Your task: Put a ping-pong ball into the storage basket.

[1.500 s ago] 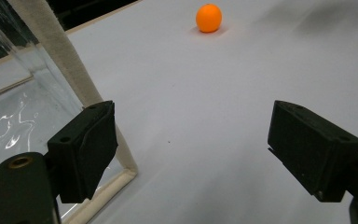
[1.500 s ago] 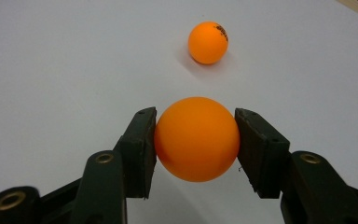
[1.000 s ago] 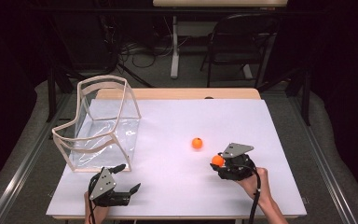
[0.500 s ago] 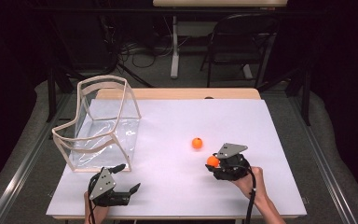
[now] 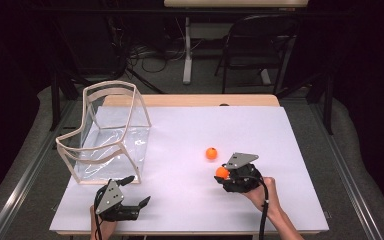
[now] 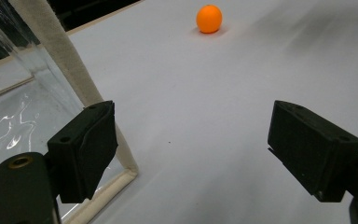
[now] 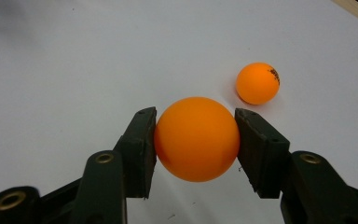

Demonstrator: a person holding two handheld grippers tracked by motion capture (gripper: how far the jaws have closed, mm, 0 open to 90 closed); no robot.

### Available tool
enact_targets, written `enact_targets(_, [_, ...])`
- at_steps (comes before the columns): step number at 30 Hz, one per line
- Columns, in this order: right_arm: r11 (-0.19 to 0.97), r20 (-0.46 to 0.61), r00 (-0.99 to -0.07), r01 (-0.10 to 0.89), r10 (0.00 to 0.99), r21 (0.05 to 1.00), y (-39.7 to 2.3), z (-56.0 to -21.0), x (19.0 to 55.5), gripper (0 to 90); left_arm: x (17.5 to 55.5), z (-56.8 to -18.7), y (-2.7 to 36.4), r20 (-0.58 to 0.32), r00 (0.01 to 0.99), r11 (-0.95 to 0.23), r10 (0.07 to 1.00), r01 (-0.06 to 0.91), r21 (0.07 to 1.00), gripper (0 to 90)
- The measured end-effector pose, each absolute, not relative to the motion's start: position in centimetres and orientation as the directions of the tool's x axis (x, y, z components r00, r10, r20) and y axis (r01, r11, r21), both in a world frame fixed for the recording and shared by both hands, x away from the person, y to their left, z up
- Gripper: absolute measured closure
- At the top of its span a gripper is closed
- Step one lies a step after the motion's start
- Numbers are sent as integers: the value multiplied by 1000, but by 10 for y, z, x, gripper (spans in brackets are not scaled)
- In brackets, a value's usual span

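Note:
My right gripper (image 7: 196,135) is shut on an orange ball (image 7: 196,138), its two black pads pressed on the ball's sides; in the high view that gripper (image 5: 226,176) holds the ball (image 5: 222,172) just above the white table at the right front. A second orange ball (image 5: 211,153) lies loose on the table a little beyond it, seen as well in the right gripper view (image 7: 257,83) and far off in the left gripper view (image 6: 209,18). My left gripper (image 5: 135,192) rests open at the front left, nothing between its jaws (image 6: 191,149).
A clear plastic bin with a pale rim (image 5: 105,131) stands at the left of the white table top (image 5: 260,125); its near corner post (image 6: 70,70) is close beside my left gripper. Chairs and cables lie beyond the far edge.
My right gripper has shifted slightly to the left with the orange ball in it. The left gripper and the loose ball have stayed put.

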State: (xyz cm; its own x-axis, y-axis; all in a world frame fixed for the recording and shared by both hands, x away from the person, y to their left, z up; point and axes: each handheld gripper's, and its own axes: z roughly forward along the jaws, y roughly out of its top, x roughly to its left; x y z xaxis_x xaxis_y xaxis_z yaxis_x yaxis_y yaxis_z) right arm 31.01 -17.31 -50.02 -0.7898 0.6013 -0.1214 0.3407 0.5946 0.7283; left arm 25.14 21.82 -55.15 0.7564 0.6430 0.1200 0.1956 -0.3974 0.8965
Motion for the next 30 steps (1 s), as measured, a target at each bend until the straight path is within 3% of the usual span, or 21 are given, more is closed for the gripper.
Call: enact_targets(30, [607,-95,-822,332,562,722,-148,-505,321,504,253,-552,218,120,758,-398,641,194,897,158])
